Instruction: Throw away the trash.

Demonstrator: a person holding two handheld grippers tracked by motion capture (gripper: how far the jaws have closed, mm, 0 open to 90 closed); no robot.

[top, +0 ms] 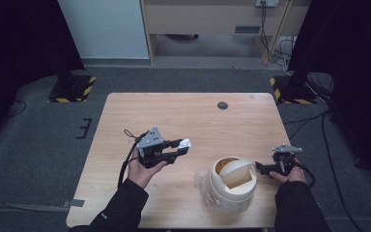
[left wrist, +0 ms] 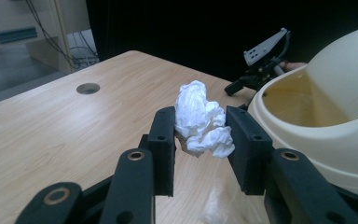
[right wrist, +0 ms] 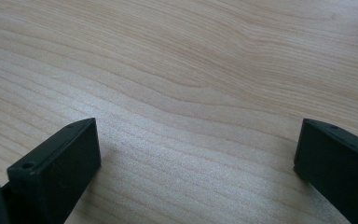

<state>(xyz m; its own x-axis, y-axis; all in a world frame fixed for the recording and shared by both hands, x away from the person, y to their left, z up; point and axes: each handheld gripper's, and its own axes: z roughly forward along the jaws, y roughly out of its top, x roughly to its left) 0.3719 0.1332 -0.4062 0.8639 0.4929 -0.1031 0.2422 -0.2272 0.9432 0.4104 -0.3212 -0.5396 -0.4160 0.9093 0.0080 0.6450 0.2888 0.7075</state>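
Tissue wad sat pinched in your left gripper, centre frame; right gripper spread, idle. Next: carry over bin opening lower right, release.

Crumpled white paper wad: small, irregular, creased; pinched between two black jaws, clear of light wooden tabletop, just beside cream plastic swing-lid bin. In high view, wad left of bin.
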